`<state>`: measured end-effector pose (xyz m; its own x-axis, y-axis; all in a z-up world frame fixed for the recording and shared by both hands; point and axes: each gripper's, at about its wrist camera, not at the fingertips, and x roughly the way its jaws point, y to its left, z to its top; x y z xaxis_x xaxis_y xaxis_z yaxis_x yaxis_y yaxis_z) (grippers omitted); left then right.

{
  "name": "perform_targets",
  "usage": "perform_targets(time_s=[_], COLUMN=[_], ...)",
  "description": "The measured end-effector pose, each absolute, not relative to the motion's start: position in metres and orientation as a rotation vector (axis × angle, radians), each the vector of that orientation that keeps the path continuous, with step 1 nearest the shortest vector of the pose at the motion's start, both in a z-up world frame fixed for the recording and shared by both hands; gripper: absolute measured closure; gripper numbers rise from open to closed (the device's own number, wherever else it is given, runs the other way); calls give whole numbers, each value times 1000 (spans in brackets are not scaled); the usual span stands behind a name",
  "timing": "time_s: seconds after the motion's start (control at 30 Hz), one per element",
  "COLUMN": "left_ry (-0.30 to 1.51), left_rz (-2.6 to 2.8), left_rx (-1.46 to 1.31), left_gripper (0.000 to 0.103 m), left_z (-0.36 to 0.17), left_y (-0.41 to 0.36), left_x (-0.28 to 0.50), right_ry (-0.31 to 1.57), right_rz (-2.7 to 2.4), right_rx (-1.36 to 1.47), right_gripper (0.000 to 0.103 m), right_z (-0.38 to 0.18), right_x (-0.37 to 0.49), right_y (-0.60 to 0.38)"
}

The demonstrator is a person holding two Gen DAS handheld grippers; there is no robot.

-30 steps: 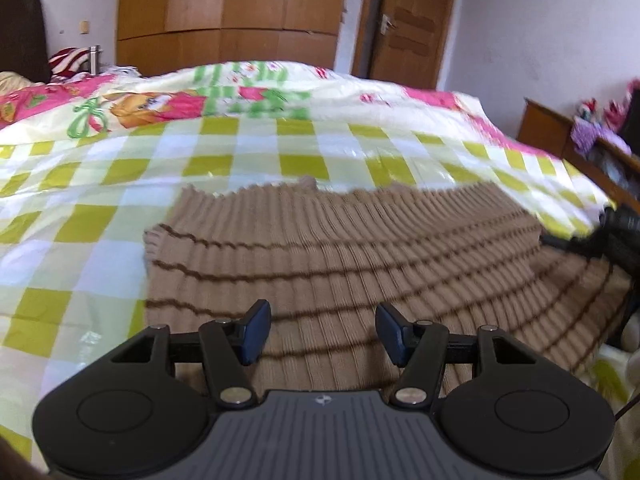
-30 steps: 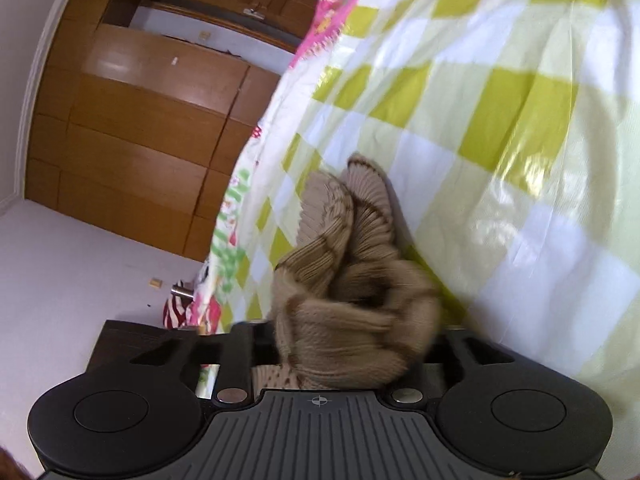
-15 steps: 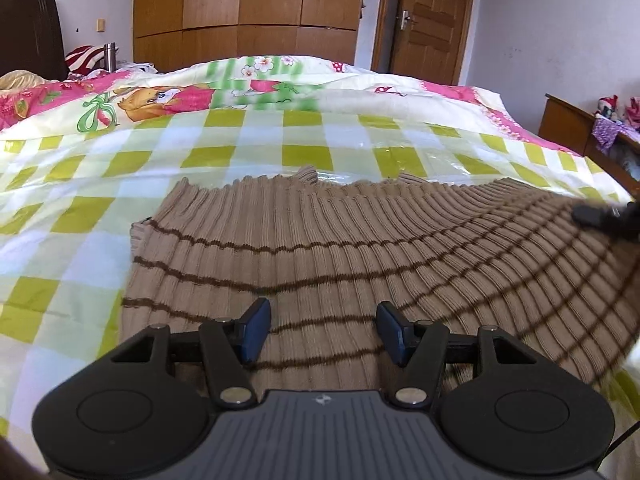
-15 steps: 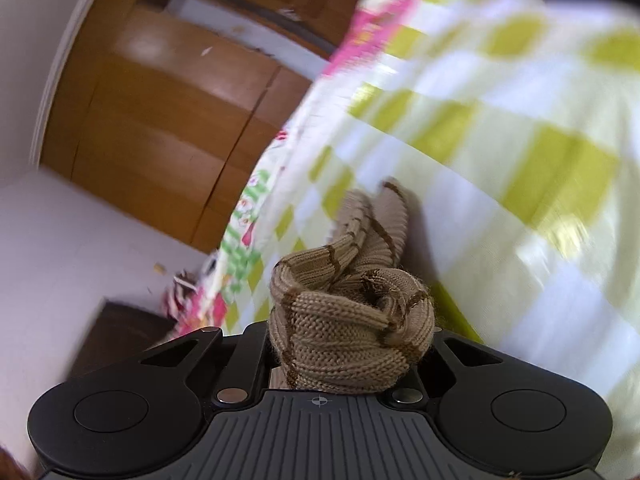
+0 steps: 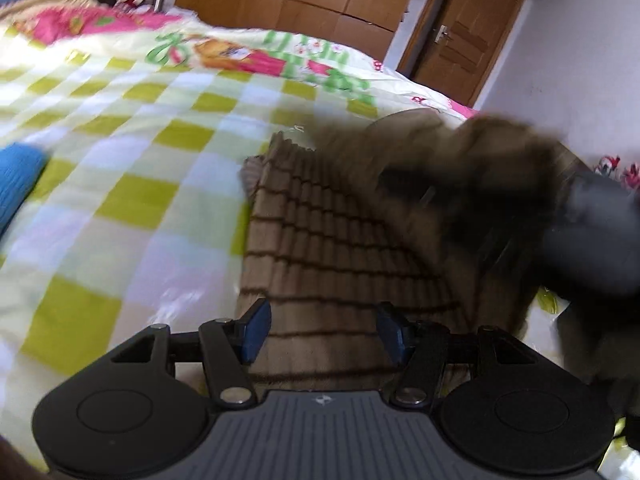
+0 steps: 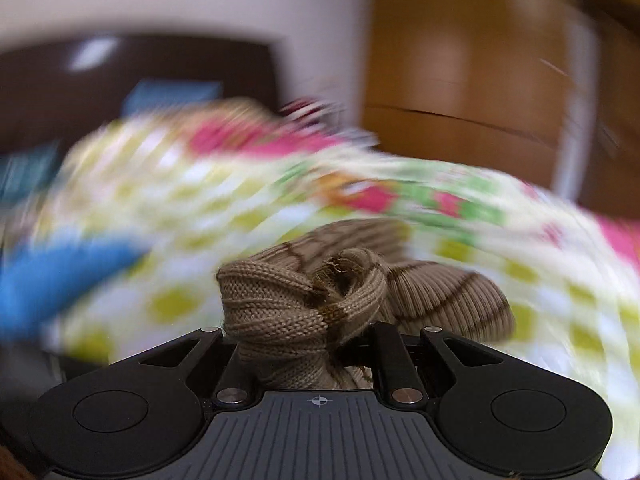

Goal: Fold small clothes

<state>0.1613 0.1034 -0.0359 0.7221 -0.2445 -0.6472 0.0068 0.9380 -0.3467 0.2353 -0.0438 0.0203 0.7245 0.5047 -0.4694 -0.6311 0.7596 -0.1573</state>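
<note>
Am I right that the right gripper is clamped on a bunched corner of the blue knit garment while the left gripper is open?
Not quite: the right wrist view shows the right gripper clamped on the brown striped knit garment, not a blue one. The left gripper is indeed open.

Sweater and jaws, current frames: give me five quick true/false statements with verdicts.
1. The right gripper is shut on a bunched part of the brown sweater. True.
2. The left gripper clamps the sweater. False: its jaws stand apart, with the knit lying between them and no pad pressing on it.
3. The sweater is plain brown. False: thin dark stripes cross the ribbed knit.
4. The sweater lies on a green and white checked bedspread. True.
5. The blue cloth lies on top of the sweater. False: it sits apart, at the left edge of the left wrist view.
</note>
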Motion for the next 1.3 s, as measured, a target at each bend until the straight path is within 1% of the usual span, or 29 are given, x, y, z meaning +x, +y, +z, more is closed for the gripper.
perform_targets(time_s=[0.07, 0.27, 0.3, 0.33, 0.4, 0.6, 0.63, 0.77, 0.9, 1.0, 1.1, 1.13, 1.2, 1.3], left_ry=[768, 763, 761, 757, 755, 742, 740, 739, 741, 747, 754, 758, 765, 781], left_rz=[-142, -156, -160, -166, -173, -192, -195, -210, -218, -222, -225, -228, -231, -233], left_rx=[-348, -356, -362, -366, -374, -398, -400, -418, -419, -411, -401, -398, -391, -370], left_gripper=[33, 33, 33, 33, 33, 33, 33, 33, 33, 33, 33, 33, 32, 33], left_z=[-38, -48, -49, -49, -50, -52, -52, -52, -49, -50, -49, -47, -46, -43], left_y=[108, 110, 111, 112, 115, 119, 119, 124, 126, 125, 124, 124, 125, 125], left_x=[158, 159, 158, 158, 157, 154, 153, 152, 147, 148, 146, 144, 139, 132], right_ry=[442, 483, 485, 483, 484, 506, 503, 535, 546, 507, 530, 561, 562, 573], right_rz=[687, 685, 683, 681, 686, 656, 649, 593, 605, 593, 635, 665, 707, 747], right_rx=[-405, -428, -439, -453, -466, -417, -411, -345, -344, -300, -346, -391, -423, -395], right_gripper=[90, 90, 89, 87, 86, 86, 88, 88, 88, 88, 84, 81, 80, 78], right_z=[6, -6, -6, -6, -7, -7, -5, 3, 0, 7, 4, -1, -6, -7], right_x=[228, 215, 215, 215, 216, 222, 221, 226, 225, 224, 226, 227, 222, 219], right_y=[-26, -15, -13, -12, -12, -4, -4, -3, 7, 4, 6, 9, 12, 12])
